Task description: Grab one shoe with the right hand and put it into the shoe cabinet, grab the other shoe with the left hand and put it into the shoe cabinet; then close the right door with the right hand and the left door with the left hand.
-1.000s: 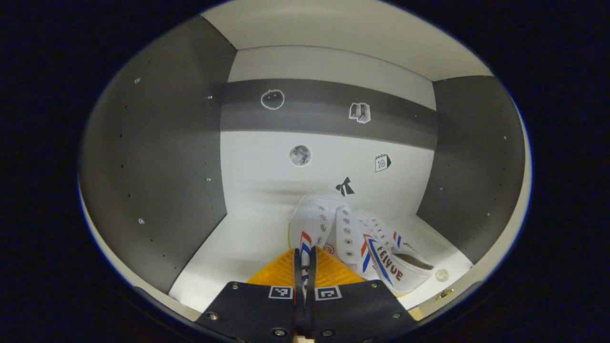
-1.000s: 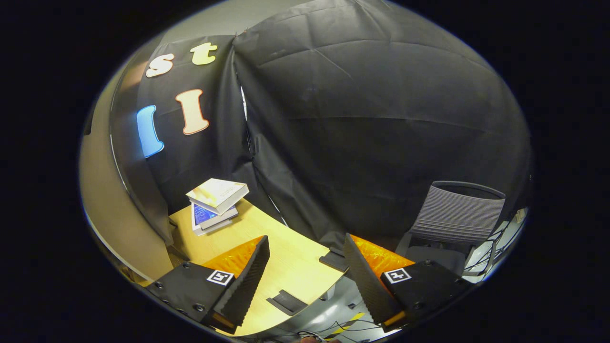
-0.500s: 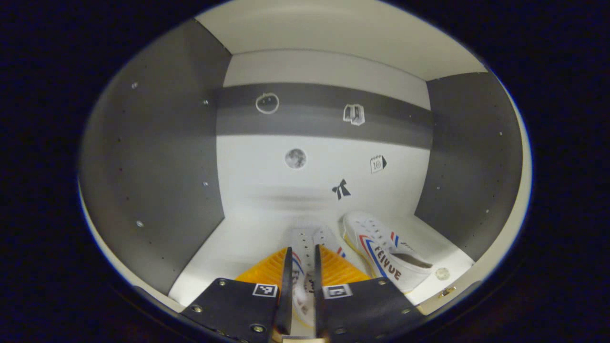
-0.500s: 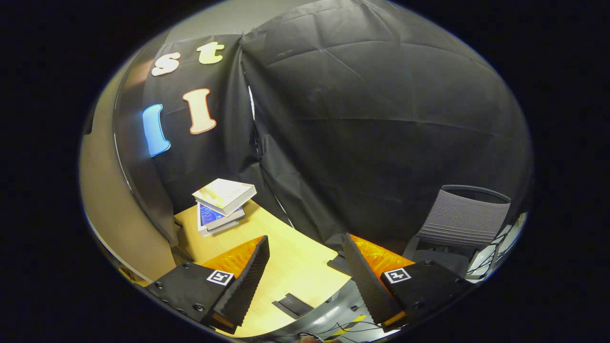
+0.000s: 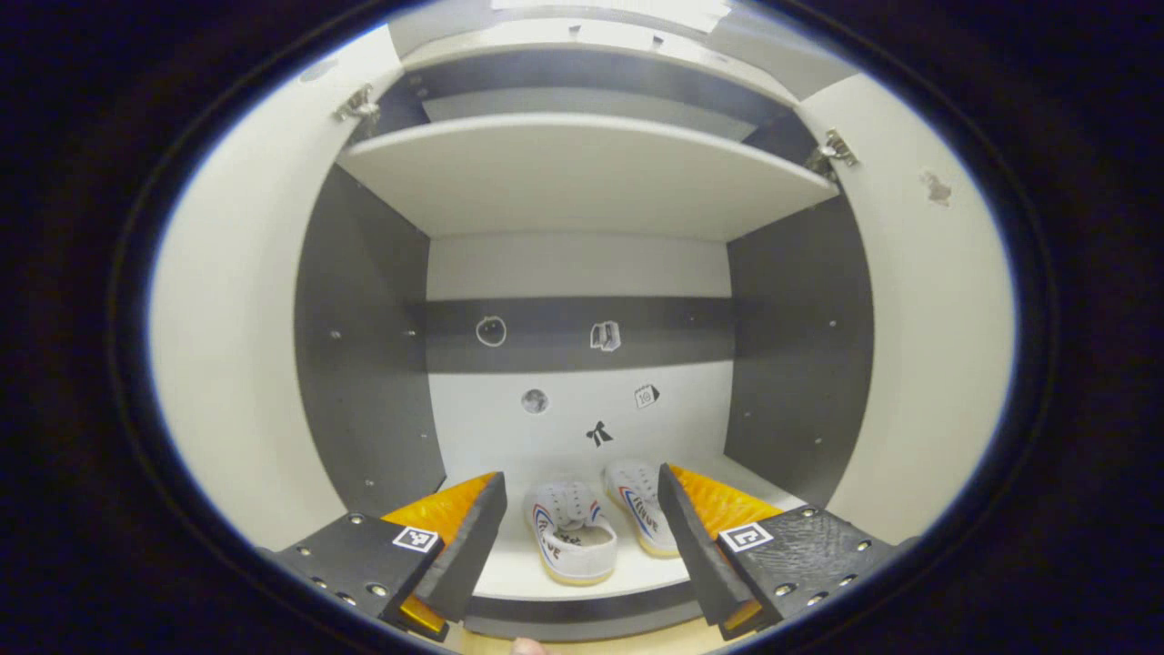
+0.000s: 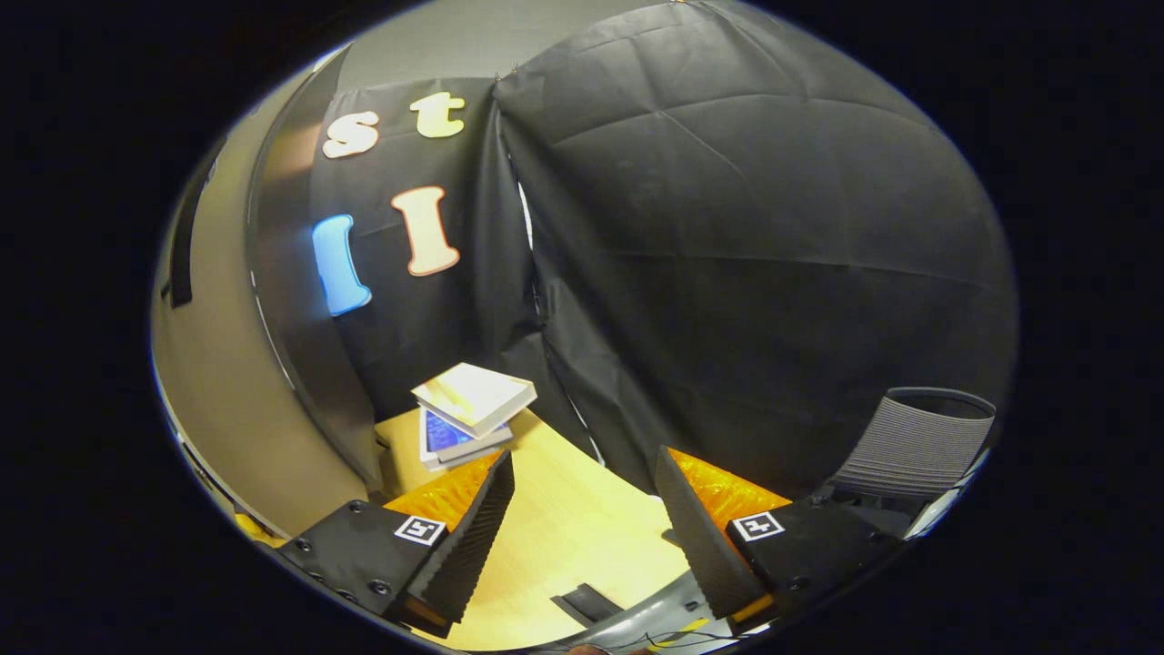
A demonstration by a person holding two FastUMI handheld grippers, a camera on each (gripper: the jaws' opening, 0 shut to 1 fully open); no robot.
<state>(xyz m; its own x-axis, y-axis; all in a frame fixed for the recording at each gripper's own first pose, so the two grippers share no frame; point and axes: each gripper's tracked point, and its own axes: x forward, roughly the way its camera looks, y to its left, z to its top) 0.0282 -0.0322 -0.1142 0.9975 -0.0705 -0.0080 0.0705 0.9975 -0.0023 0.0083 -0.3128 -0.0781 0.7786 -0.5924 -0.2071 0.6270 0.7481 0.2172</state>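
With both shoes sitting low centre in cabinet, doors come next; left gripper spread, empty; right gripper spread too, should probably swing toward right door first, push gently.

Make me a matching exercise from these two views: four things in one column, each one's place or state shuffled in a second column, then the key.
Things
1. pair of white shoes
2. stack of books
3. left gripper
4. grey chair

Places or states
A. at the far end of the wooden table
B. on the bottom shelf of the shoe cabinet
C. in front of the black cloth wall, right of the table
D. jaws open, holding nothing

Pairs: 1-B, 2-A, 3-D, 4-C
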